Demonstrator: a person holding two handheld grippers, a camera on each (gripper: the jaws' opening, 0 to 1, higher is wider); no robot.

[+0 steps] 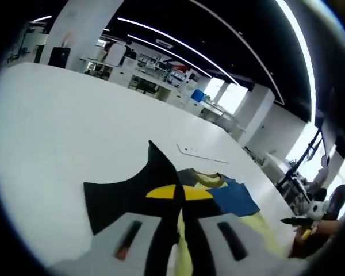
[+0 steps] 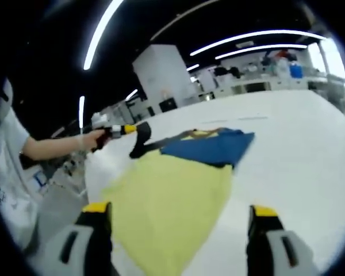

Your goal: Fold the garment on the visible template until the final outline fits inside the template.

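The garment (image 2: pixel 178 190) is lying spread on the white table (image 2: pixel 299 149), a yellow body nearest the right gripper, a blue panel (image 2: pixel 210 148) beyond it, and a black sleeve (image 1: pixel 118 201) reaching toward the left gripper. In the left gripper view the left gripper (image 1: pixel 179 227) is pinching that black cloth between nearly closed jaws and lifting a peak of it off the table — most likely to carry the sleeve inward over the body as a fold. In the right gripper view the right gripper (image 2: pixel 178 215) is hanging over the yellow hem with its jaws standing wide apart and nothing between them, probably waiting to take the hem or steady it.

A thin pale outline (image 1: pixel 201 153) is showing on the table past the garment; it may be the template's edge, though the view is too poor to be sure.

Around the table an open workshop is spreading out — white columns, benches, long ceiling light strips, bright windows. A person's arm (image 2: pixel 52 148) is reaching in from the side.
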